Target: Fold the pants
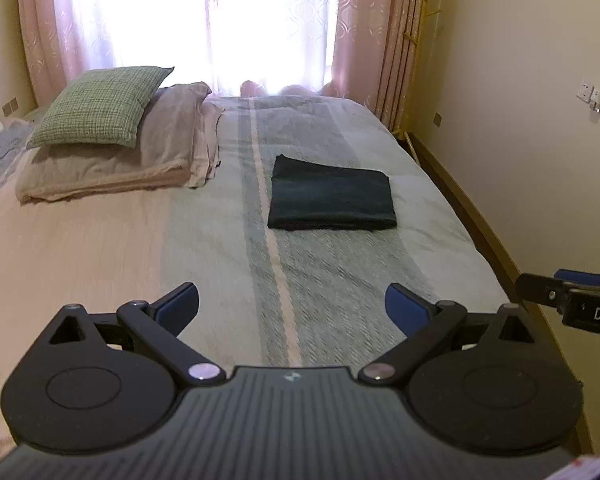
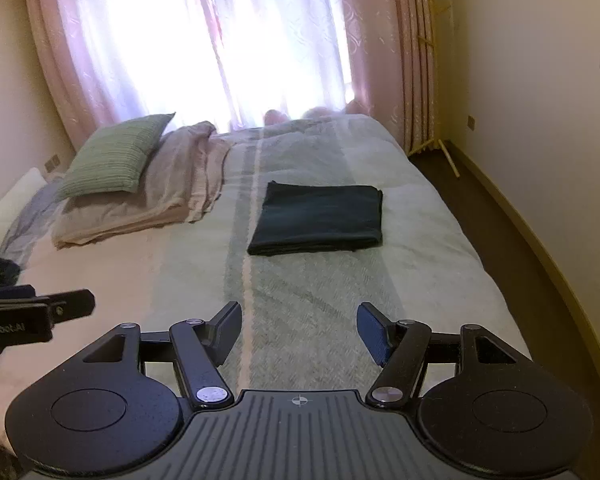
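Note:
Dark green pants point(image 1: 332, 199) point(image 2: 318, 219) lie folded into a flat rectangle on the striped bedspread point(image 1: 308, 280), right of the bed's middle. My left gripper point(image 1: 292, 306) hangs open over the near part of the bed, well short of the pants, with nothing between its blue pads. My right gripper point(image 2: 299, 330) is also open and empty, held back from the pants at about the same distance. Each gripper shows at the edge of the other's view: the right one point(image 1: 572, 300) at the right, the left one point(image 2: 40, 316) at the left.
A green checked cushion point(image 1: 100, 106) rests on a beige pillow point(image 1: 132, 160) at the bed's far left. Pink curtains point(image 1: 364, 40) cover a bright window behind. A wall point(image 1: 520, 100) and wooden skirting point(image 1: 468, 208) run along the bed's right side, with a narrow floor strip point(image 2: 500, 232).

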